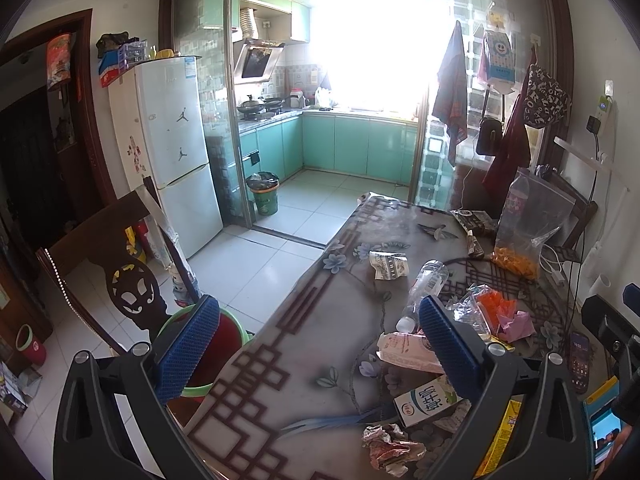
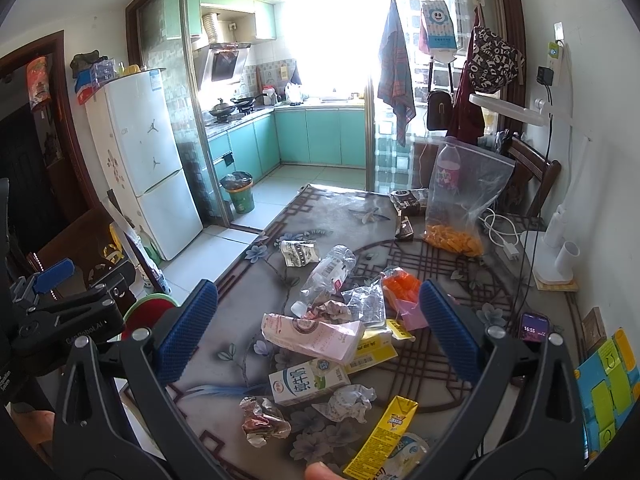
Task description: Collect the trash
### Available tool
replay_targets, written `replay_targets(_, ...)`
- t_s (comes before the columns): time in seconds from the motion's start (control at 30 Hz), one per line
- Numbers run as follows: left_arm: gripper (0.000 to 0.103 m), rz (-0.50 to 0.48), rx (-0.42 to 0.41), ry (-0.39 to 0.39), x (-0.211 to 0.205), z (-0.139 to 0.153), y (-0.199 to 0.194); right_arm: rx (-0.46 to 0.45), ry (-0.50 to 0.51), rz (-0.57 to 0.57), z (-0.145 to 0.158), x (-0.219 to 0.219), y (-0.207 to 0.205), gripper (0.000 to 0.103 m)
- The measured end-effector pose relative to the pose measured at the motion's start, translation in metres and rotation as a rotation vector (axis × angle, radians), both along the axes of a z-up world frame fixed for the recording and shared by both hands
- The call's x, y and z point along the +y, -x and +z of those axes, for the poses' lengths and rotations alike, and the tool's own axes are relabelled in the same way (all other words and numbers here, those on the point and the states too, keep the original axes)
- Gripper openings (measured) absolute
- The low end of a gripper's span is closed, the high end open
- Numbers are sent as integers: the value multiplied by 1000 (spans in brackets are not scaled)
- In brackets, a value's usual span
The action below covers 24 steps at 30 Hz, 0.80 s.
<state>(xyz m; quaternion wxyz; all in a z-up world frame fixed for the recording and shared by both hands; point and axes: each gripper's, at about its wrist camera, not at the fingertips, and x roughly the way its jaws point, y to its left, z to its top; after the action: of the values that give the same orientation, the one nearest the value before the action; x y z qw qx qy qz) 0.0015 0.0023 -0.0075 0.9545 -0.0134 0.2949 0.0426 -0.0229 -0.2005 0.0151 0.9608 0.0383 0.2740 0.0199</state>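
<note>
The job looks like it has hardly begun. Both claws are wide open and hold nothing, and all the trash is still lying on the bench (image 2: 248, 364).

On the far left, low beside the bench edge, sits a round green bin with a red inside (image 1: 218, 344). It may be where the trash should go, but that is only a guess. The left claw (image 1: 316, 350) hangs over the near left edge of the bench, between that bin and the pile.

Going right, near the front, there is a crumpled shiny wrapper (image 2: 264, 420). Just beside it is a white and green milk carton (image 2: 308, 380), and a crumpled white paper (image 2: 350, 402) touches the carton. Behind them lies a pink carton (image 2: 312, 336). Farther back are a folded printed wrapper (image 2: 298, 253) and a squashed clear bottle (image 2: 328, 276).

The right claw (image 2: 316, 328) hovers over the middle of this pile. More to the right are an orange and pink wrapper (image 2: 402, 292) and a long yellow packet (image 2: 384, 436) near the front.

So nothing is picked up yet. Every piece is left to do.
</note>
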Motion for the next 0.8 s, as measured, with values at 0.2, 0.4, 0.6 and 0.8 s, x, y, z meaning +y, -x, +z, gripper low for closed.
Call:
replay_targets(0.2, 95, -6, -1, -1, 5, -2, -1, 8, -4, 7, -2, -4, -3, 99)
replay_targets(0.4, 95, -18, 4, -3, 2, -2, 0, 32, -14, 22, -10, -9, -6, 99)
replay_targets(0.6, 95, -72, 49, 27, -3, -9, -1, 77, -21, 32, -20, -20, -5, 99)
replay_targets(0.8, 95, -155, 120, -10, -15, -45, 3, 279, -129, -26, -76, -76, -4, 99)
